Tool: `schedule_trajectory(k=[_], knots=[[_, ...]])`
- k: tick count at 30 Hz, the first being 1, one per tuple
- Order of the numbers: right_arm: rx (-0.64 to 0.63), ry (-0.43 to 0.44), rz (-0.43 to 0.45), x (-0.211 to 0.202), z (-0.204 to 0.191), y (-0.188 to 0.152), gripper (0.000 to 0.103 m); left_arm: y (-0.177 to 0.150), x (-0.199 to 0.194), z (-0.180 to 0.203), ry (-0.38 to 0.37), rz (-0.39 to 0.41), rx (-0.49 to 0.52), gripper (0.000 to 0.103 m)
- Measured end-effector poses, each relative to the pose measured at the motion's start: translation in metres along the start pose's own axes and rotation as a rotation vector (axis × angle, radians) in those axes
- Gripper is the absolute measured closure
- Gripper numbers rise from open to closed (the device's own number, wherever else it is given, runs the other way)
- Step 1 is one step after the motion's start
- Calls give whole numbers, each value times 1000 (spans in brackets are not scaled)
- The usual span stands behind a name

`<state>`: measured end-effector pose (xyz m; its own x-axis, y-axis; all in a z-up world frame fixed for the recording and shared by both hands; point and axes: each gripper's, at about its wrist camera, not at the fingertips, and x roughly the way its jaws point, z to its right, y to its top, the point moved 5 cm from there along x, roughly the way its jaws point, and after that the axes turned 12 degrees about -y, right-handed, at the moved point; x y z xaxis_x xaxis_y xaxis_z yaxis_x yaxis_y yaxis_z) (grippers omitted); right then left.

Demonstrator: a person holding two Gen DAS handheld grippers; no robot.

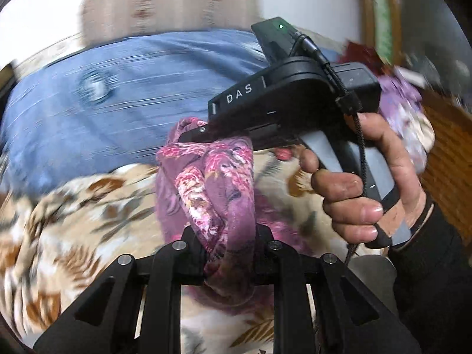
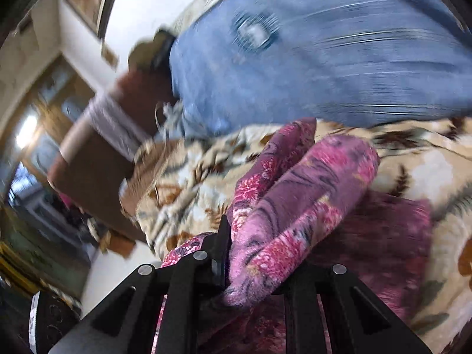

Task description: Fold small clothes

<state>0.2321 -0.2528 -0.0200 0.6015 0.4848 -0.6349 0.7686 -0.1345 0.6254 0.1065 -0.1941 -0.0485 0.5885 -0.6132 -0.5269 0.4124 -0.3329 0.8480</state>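
A small purple and pink floral garment [image 1: 212, 183] hangs stretched between my two grippers above the bed. My left gripper [image 1: 228, 253] is shut on its lower end. My right gripper [image 1: 203, 131], seen from the side in the left wrist view with a hand on its handle, is shut on the upper end. In the right wrist view the same garment [image 2: 295, 206] bunches out of my right gripper [image 2: 233, 268], whose jaws are shut on the cloth. More of the garment lies dark and shadowed below it [image 2: 383, 236].
A cream bedspread with brown leaf print [image 1: 73, 221] covers the bed; it also shows in the right wrist view [image 2: 413, 171]. A blue pillow [image 1: 118, 97] lies at the far side. A wooden headboard [image 1: 168, 8] stands behind. Brown furniture [image 2: 88, 162] stands left of the bed.
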Motion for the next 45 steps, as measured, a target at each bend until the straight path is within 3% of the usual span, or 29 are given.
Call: schedule_trajectory(k=[3, 5, 8, 11, 13, 14, 17, 19, 20, 23, 26, 30, 32, 33, 35, 36, 37, 38, 39, 40, 41, 45], knots=[[146, 75, 53, -8, 66, -5, 89, 4, 43, 31, -13, -94, 96, 85], [231, 97, 38, 0, 103, -15, 88, -6, 80, 44, -31, -212, 130, 85], [260, -6, -107, 33, 150, -35, 87, -33, 126, 56, -82, -378, 141, 80], [338, -131, -265, 72, 190, -58, 81, -64, 150, 61, -192, -482, 92, 69], [376, -94, -262, 71, 195, -58, 78, -68, 136, 59, -224, -471, 57, 65], [375, -93, -246, 67, 193, -56, 72, -67, 123, 59, -256, -447, 41, 58], [358, -108, -204, 54, 185, -52, 44, -66, 65, 42, -306, -345, -51, 46], [339, -188, -171, 36, 182, -50, 37, -70, 38, 23, -240, -297, -73, 35], [338, -253, -153, 25, 179, -51, 34, -77, 26, 9, -170, -273, -71, 33], [355, -385, -81, -10, 165, -60, 31, -105, 23, -18, -56, -303, -53, 33], [411, -352, 8, -42, 146, -87, 26, -129, 33, -22, 21, -338, -19, 33], [436, -345, 9, -43, 131, -127, 25, -136, 51, -11, 141, -297, 115, 33], [433, -374, -31, -25, 131, -136, 31, -133, 62, -7, 164, -296, 167, 32], [421, -392, -55, -18, 133, -137, 52, -129, 71, -4, 186, -292, 210, 32], [384, -437, -73, -9, 131, -137, 82, -124, 79, -7, 234, -294, 249, 30], [380, -454, -72, -8, 131, -138, 85, -122, 85, -9, 248, -282, 251, 30], [363, -470, -63, -8, 129, -136, 88, -120, 86, -13, 236, -274, 240, 37], [341, -491, -52, -10, 125, -135, 90, -120, 84, -15, 191, -268, 210, 60], [340, -514, -44, -14, 125, -134, 91, -122, 78, -19, 120, -261, 139, 65], [346, -521, -34, -19, 125, -134, 92, -122, 71, -25, 113, -253, 101, 80], [354, -507, -24, -24, 125, -134, 92, -123, 63, -29, 97, -246, 66, 86], [353, -449, -41, -34, 116, -139, 93, -123, 18, -55, -81, -214, -161, 89]])
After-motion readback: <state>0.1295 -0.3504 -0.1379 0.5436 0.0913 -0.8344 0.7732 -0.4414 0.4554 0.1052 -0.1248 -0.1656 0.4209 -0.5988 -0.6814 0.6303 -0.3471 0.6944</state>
